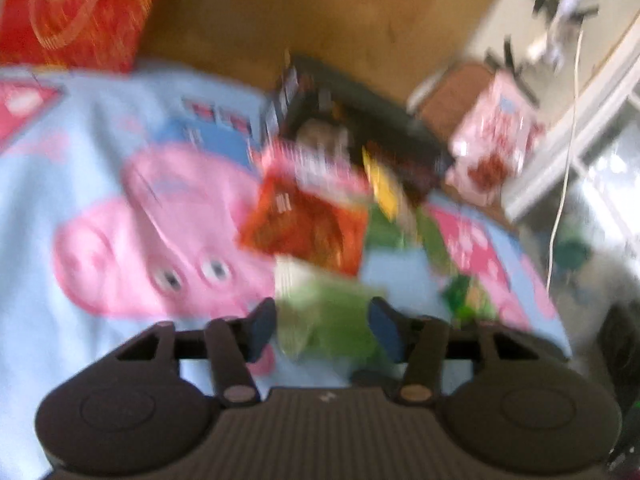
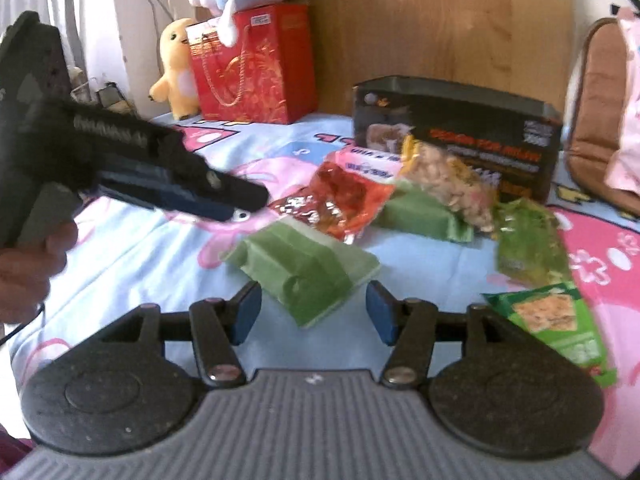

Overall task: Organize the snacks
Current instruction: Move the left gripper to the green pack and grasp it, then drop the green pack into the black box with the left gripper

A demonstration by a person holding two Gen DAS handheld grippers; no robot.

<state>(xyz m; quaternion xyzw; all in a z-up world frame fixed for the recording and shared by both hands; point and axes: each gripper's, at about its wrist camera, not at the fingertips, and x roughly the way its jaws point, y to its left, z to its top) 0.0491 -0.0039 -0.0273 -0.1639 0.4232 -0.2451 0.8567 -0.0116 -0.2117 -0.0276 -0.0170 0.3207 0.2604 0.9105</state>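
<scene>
Several snack packets lie on a cartoon bedsheet (image 2: 132, 276) in front of an open black box (image 2: 460, 120). My right gripper (image 2: 314, 312) is open, and the near end of a green packet (image 2: 304, 268) lies in its gap, untouched by the pads. Beyond are a red packet (image 2: 344, 196), a bag of nuts (image 2: 448, 184), another green packet (image 2: 420, 212) and a green cracker packet (image 2: 560, 328). My left gripper (image 2: 244, 210) hovers near the red packet, held by a hand (image 2: 28, 264). In the blurred left wrist view its fingers (image 1: 264, 332) stand apart over a green packet (image 1: 328, 320).
A red gift bag (image 2: 256, 68) and a yellow plush toy (image 2: 176, 68) stand at the back left against a wooden headboard (image 2: 420, 20). A brown cushion (image 2: 600, 120) lies at the right. A pink bag (image 1: 492, 148) sits beside the black box (image 1: 380, 120).
</scene>
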